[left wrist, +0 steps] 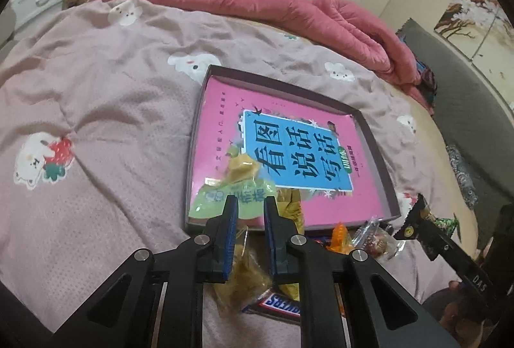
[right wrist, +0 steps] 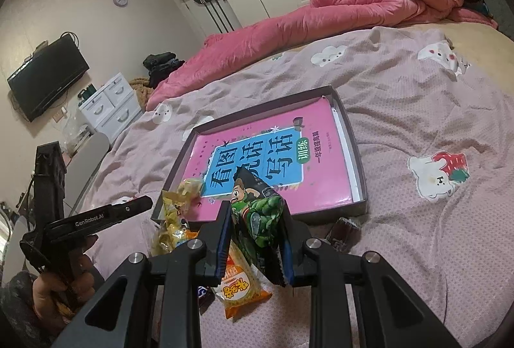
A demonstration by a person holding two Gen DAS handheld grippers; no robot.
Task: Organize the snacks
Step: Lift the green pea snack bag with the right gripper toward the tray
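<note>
My left gripper (left wrist: 251, 203) is shut on a long yellow-green snack packet (left wrist: 236, 192) at the near left corner of the dark shallow box (left wrist: 282, 84). A pink and blue book (left wrist: 289, 149) lies flat inside that box. In the right wrist view my right gripper (right wrist: 257, 210) is shut on a dark green packet with a cartoon figure (right wrist: 260, 206), held just above the box's (right wrist: 359, 155) near edge. The left gripper (right wrist: 146, 203) shows at the left, beside the yellow packet (right wrist: 172, 213). The right gripper (left wrist: 420, 210) shows at the right of the left wrist view.
Loose snacks lie on the pink bedspread in front of the box: a Snickers bar (left wrist: 279, 306), an orange packet (right wrist: 241, 287), a clear-wrapped snack (left wrist: 376, 239), a brown candy (right wrist: 343, 232). A rolled pink quilt (right wrist: 353, 1) lies behind. A hand (right wrist: 51, 290) holds the left gripper.
</note>
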